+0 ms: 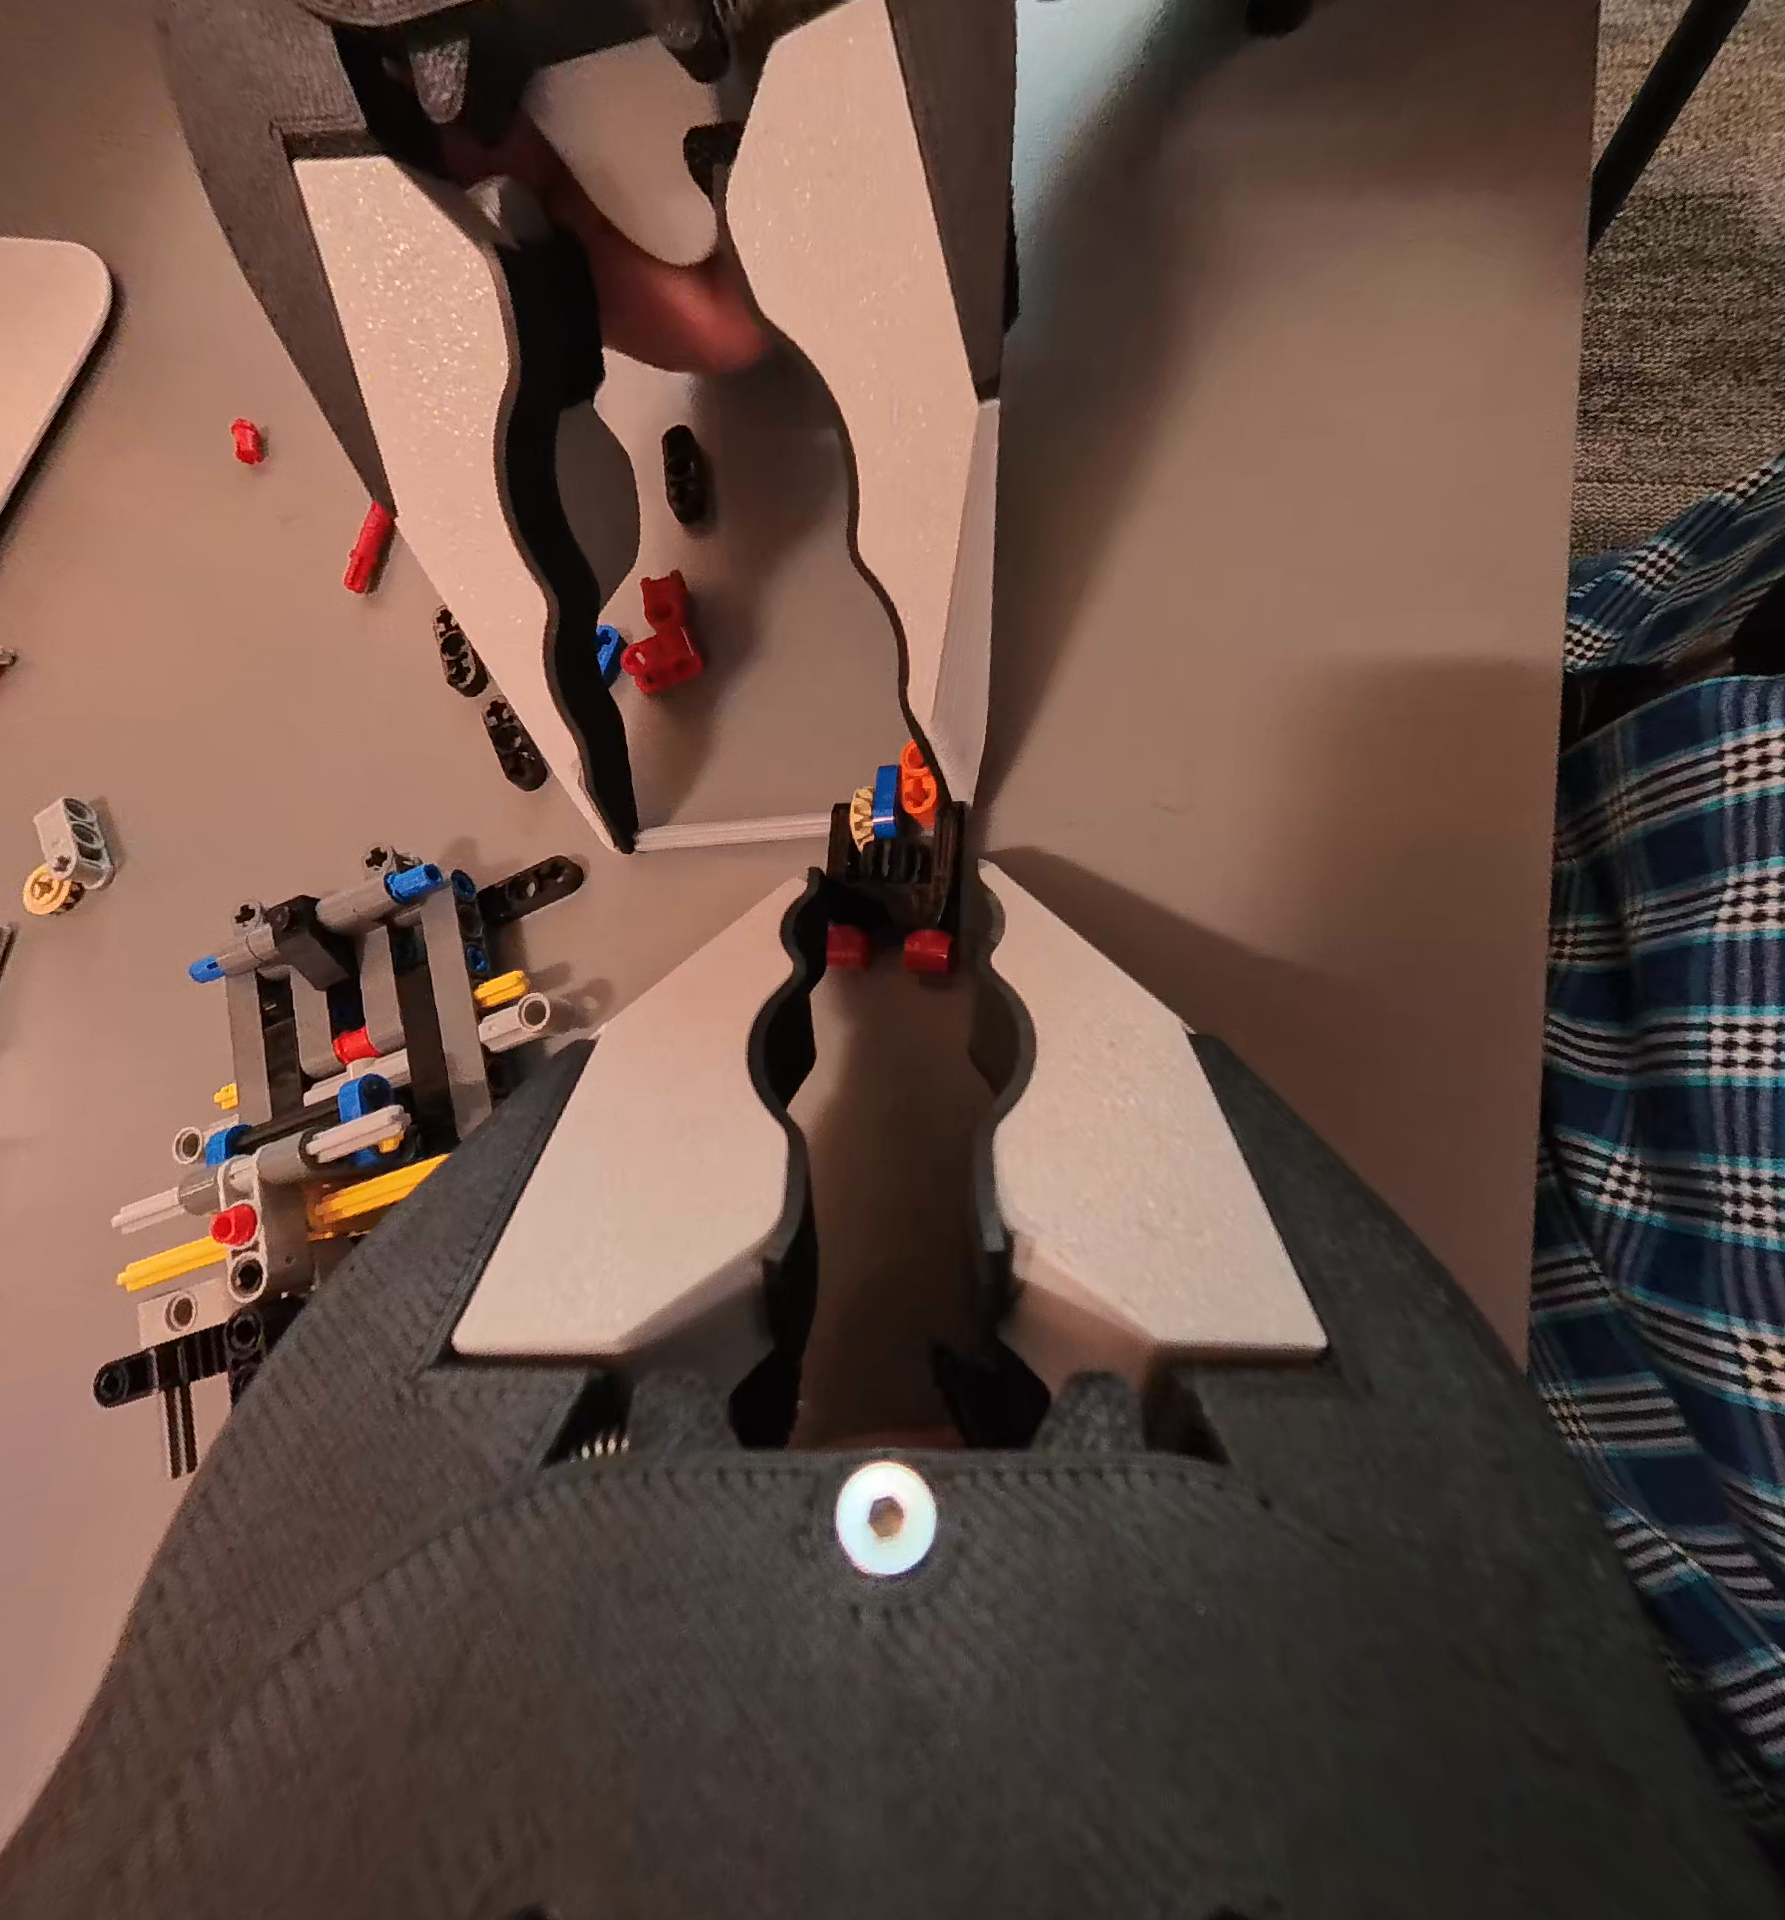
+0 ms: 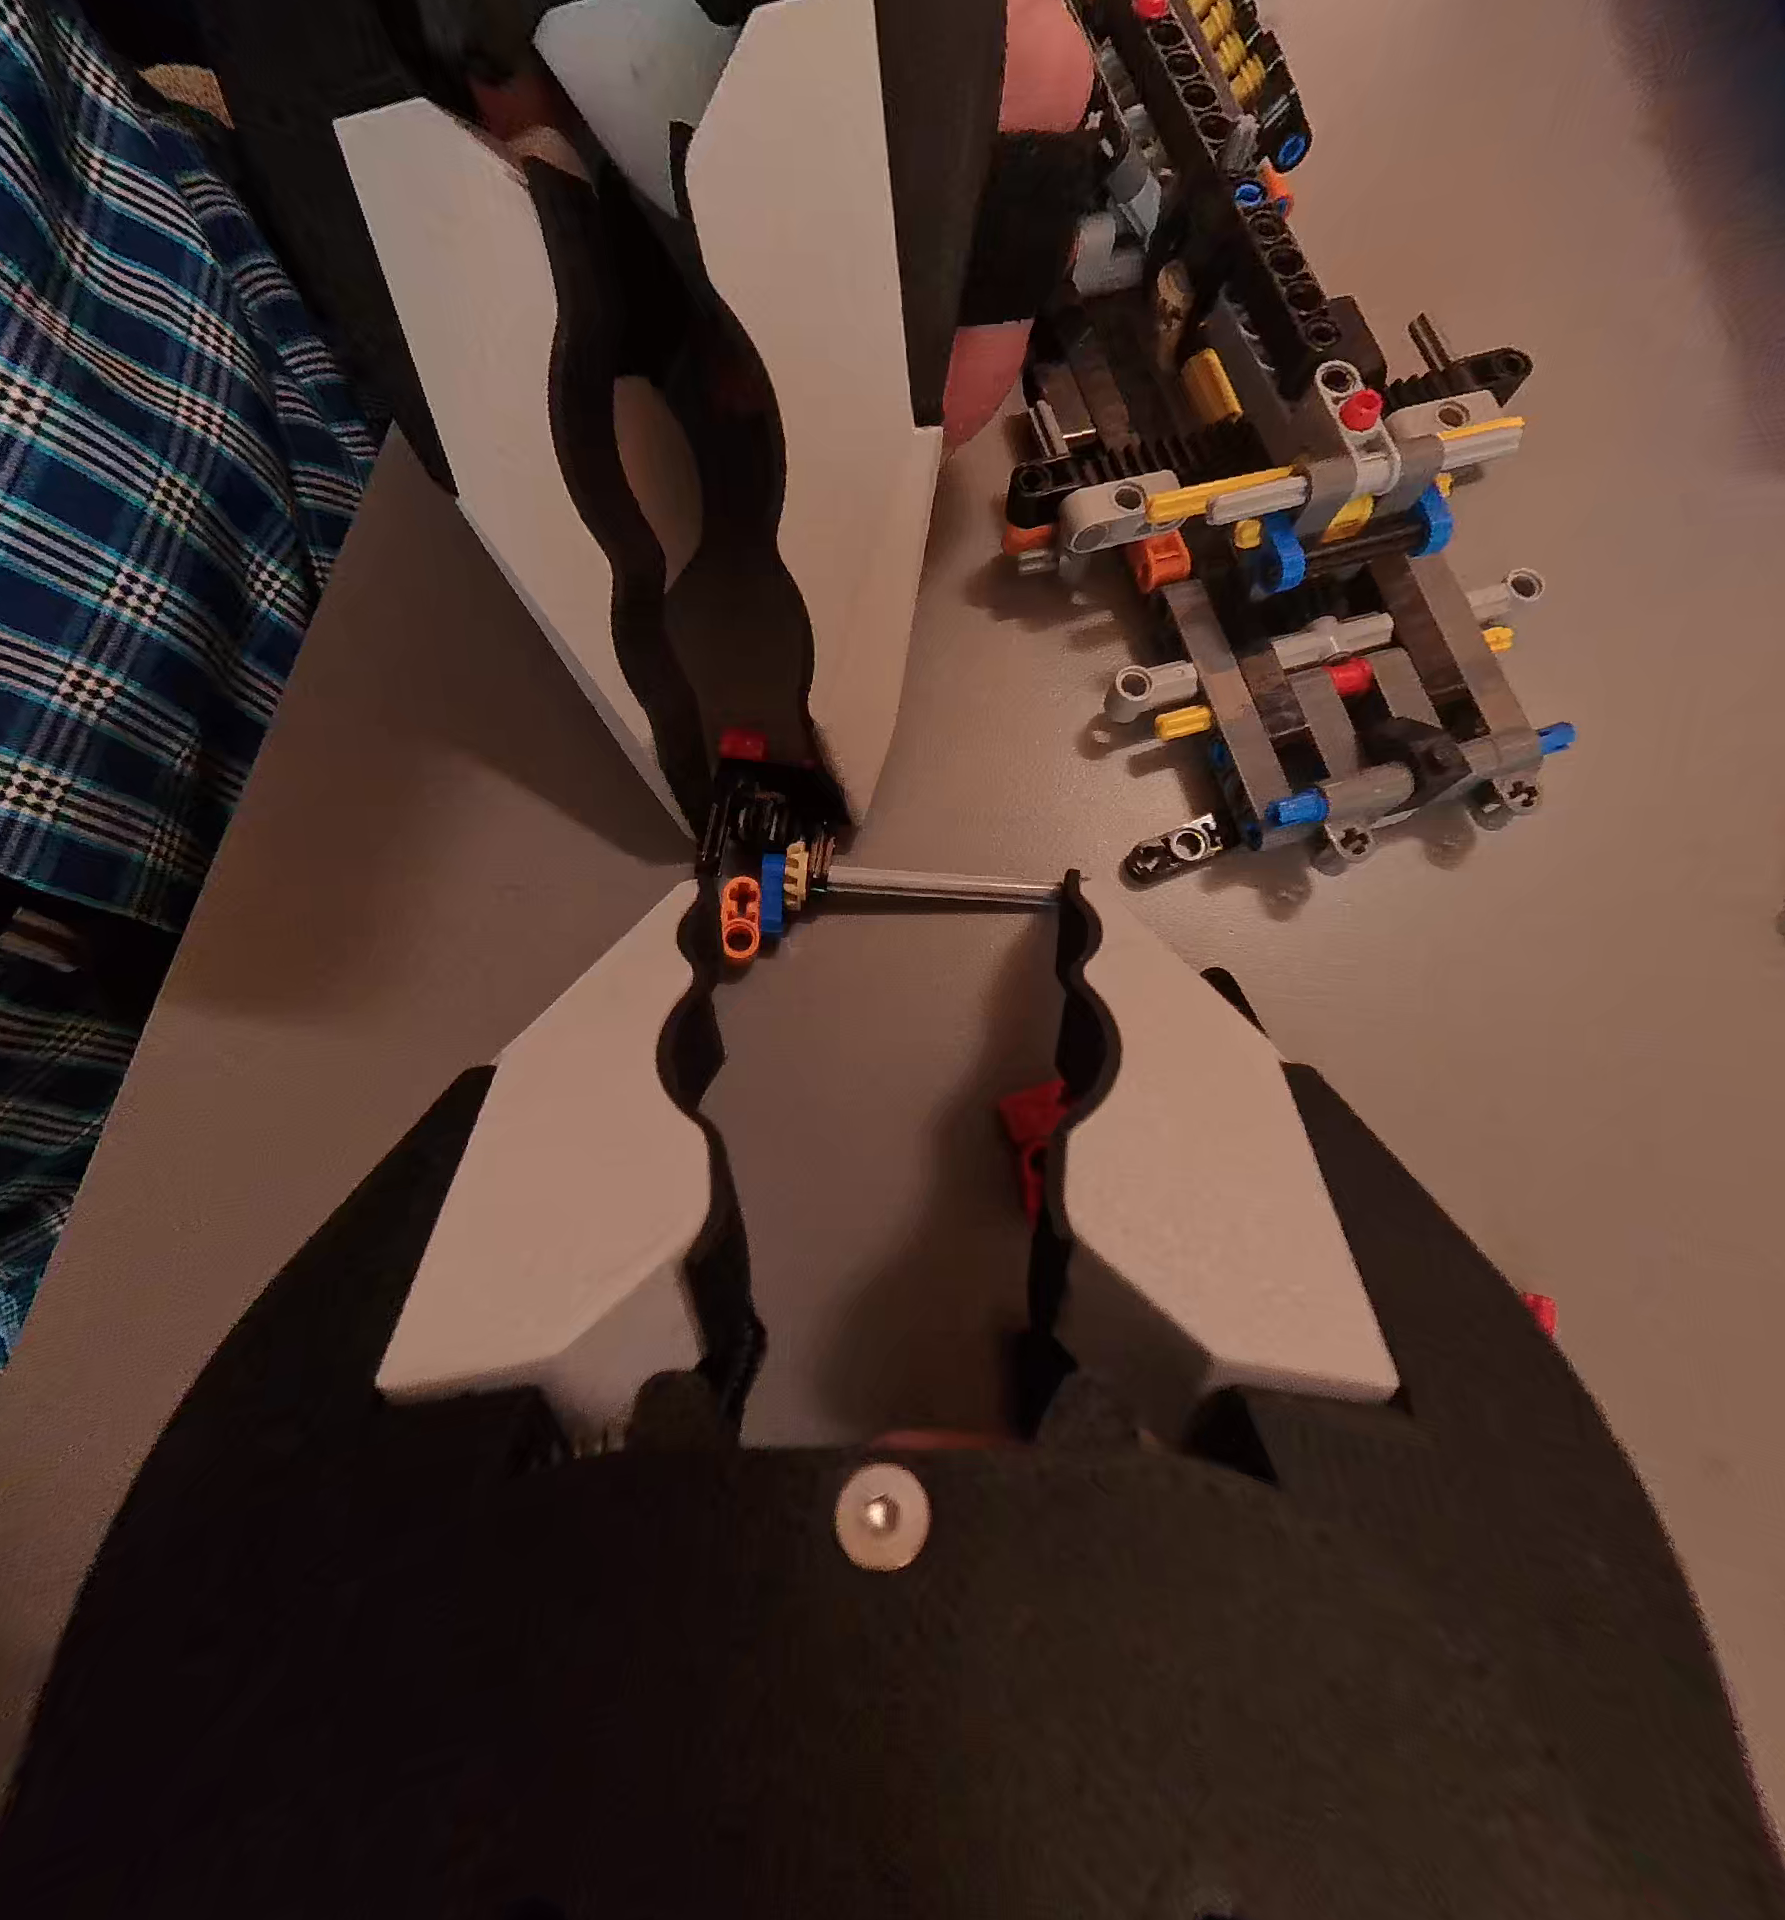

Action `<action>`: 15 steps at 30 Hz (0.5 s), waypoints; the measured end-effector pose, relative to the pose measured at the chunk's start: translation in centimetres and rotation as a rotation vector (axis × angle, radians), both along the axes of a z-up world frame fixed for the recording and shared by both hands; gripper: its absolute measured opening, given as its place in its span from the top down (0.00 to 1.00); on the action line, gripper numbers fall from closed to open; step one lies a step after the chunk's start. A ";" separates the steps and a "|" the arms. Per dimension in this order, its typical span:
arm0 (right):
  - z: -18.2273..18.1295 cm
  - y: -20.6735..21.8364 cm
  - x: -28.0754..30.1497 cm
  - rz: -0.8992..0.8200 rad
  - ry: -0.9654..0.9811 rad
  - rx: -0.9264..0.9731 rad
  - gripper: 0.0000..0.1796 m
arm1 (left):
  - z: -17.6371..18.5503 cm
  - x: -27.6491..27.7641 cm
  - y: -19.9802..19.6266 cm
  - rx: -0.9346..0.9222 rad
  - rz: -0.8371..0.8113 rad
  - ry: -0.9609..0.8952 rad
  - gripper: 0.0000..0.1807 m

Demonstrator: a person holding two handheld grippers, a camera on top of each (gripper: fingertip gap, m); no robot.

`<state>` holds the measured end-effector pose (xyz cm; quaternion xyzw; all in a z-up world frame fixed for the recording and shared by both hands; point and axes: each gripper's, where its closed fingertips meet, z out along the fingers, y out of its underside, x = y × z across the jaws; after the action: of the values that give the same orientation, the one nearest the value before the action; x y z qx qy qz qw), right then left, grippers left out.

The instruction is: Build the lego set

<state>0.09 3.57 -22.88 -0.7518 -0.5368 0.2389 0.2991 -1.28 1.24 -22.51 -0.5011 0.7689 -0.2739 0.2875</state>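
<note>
Sitting on the table (image 2: 1283,1143), the big half-built model (image 2: 1314,582) waits beside both tools. Left gripper (image 1: 893,883) is clamped on a small black block (image 1: 893,883), steadying it above the table edge, probably for fitting. Right gripper (image 2: 883,894), jaws wide apart, spans a thin grey rod (image 2: 940,891) running crosswise from the block's gear (image 2: 794,878), orange connector (image 2: 740,916) at the far end.
</note>
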 end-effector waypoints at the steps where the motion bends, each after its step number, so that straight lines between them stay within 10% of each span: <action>1: 0.0 0.0 0.0 0.001 0.006 -0.001 0.65 | 0.0 0.0 0.0 0.000 -0.001 -0.001 0.87; 15: 0.0 -0.1 0.0 -0.008 0.009 0.019 0.66 | 0.0 -0.2 -0.2 -0.005 0.003 -0.004 0.87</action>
<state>0.12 3.45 -22.93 -0.7501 -0.5347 0.2361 0.3094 -1.43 1.00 -22.47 -0.5022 0.7670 -0.2763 0.2883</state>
